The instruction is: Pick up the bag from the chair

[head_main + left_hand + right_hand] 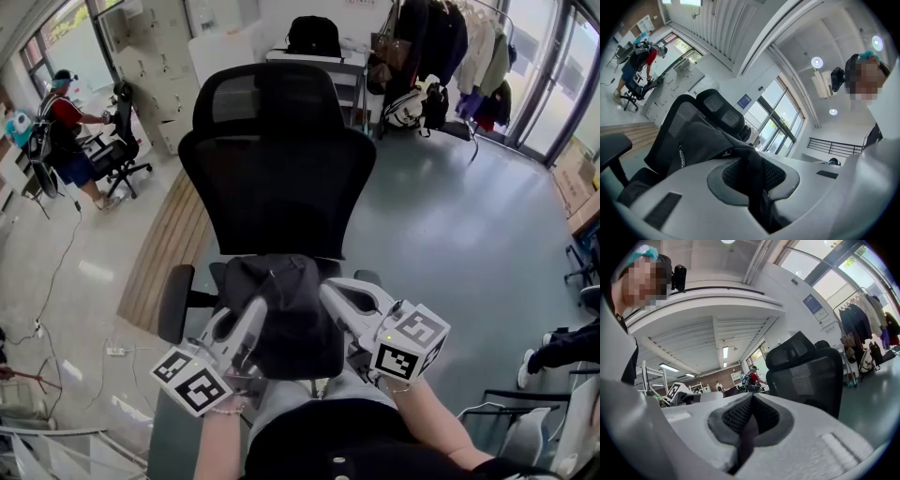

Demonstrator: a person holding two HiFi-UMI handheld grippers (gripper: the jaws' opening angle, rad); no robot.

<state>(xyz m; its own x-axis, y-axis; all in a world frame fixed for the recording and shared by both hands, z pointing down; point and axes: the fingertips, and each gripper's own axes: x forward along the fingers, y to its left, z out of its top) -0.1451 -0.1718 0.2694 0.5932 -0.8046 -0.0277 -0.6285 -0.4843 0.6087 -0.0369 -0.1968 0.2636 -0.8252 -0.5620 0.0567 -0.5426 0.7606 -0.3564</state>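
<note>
At the bottom of the head view we hold the left hand-held gripper (246, 330) and the right hand-held gripper (339, 302) against either side of the black bag (281, 309), which sits low in the centre of the frame over the seat of the black office chair (277, 178). We cannot tell whether the bag rests on the seat or hangs just above it. In the left gripper view the jaws are pressed together on a fold of the bag's dark fabric (757, 178), and in the right gripper view the jaws are nipped shut on a thin dark strip of the same bag (746, 434). Beyond the bag rises the chair's mesh back and headrest, with one armrest (174, 302) at the lower left. The grey floor (441, 234) is smooth and glossy, and a band of wooden planks (173, 239) runs along the left of the chair. Further left a cable (56, 272) trails over the pale floor. Behind the chair stands a white desk (349, 67) carrying a black backpack (314, 36). In the upper left a person (66, 131) leans by another chair, and in the upper right coats hang on a rack (450, 47) beside glass doors (548, 66).
</note>
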